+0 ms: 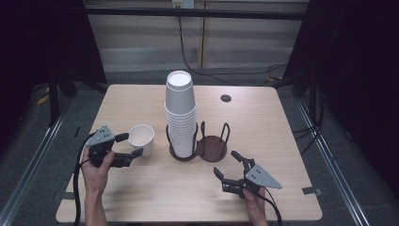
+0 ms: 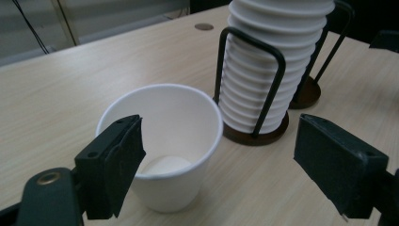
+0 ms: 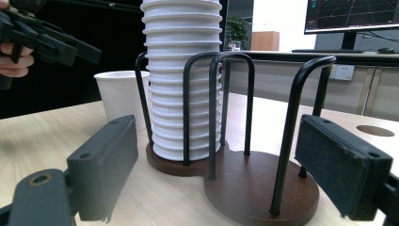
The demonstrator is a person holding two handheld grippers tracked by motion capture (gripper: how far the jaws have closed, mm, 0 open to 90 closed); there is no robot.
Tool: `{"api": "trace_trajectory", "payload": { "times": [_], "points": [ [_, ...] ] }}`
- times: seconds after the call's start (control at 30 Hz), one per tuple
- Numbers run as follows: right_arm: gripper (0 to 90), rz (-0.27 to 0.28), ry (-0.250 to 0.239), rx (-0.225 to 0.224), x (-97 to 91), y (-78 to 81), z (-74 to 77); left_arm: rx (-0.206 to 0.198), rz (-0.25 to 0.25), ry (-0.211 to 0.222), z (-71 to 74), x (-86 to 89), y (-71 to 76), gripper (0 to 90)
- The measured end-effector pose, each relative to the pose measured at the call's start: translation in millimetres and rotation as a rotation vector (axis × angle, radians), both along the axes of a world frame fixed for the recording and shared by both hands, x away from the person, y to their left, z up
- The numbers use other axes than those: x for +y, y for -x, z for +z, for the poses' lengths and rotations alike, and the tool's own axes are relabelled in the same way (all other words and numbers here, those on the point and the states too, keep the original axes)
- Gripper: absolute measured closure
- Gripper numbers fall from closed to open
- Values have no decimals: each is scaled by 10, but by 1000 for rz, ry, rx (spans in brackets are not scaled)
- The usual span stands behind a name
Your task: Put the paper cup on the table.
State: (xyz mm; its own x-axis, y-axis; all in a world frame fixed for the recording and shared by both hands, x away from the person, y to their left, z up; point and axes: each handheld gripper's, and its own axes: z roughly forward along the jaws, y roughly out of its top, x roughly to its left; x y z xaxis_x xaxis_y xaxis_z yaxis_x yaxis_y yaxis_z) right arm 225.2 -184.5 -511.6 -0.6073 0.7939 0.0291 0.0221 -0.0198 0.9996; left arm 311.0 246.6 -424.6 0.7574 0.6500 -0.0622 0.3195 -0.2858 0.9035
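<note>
Office-like lab or test room. Light wood table [image 1: 141,188] inside a dark metal frame [image 1: 188,12], black curtains [image 1: 357,70] at both sides, cables [image 1: 188,61] trailing over grey floor. Behind: monitor [image 3: 350,16] with graph lines, desk, wall sockets [image 3: 345,72], potted plant [image 3: 236,33]

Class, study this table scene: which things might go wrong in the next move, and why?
1. The left gripper is open around the light, empty single cup; closing off-centre may crush or tip it.
2. The tall cup stack rises far above its holder, so a nudge could topple it.
3. The right gripper, open near the holder, might knock it.
</note>
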Motion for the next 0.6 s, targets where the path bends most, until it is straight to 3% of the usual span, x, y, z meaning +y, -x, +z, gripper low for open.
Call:
{"api": "trace_trajectory", "payload": {
  "times": [0.1, 0.2, 0.27, 0.33, 0.4, 0.53, 0.6],
  "points": [
    [131, 0, 1, -1, 0, 0, 0, -35, -7, 64, -32, -26, 66, 163],
    [131, 0, 1, -2, 0, -1, 0, -54, -51, 125, -90, -55, 97, 163],
    [131, 0, 1, -2, 0, 0, 0, -76, -37, 112, -118, -99, 124, 162],
    [131, -2, 1, -1, 0, 0, 0, -79, -55, 131, -146, -136, 138, 162],
    [131, -2, 1, -2, 0, 0, 0, -85, -31, 146, -183, -184, 180, 162],
    [131, -3, -1, -3, 1, 0, -1, -109, -33, 150, -228, -269, 242, 160],
    [131, -3, 0, -2, 0, 0, 0, -116, -23, 173, -254, -305, 287, 160]
  ]
}}
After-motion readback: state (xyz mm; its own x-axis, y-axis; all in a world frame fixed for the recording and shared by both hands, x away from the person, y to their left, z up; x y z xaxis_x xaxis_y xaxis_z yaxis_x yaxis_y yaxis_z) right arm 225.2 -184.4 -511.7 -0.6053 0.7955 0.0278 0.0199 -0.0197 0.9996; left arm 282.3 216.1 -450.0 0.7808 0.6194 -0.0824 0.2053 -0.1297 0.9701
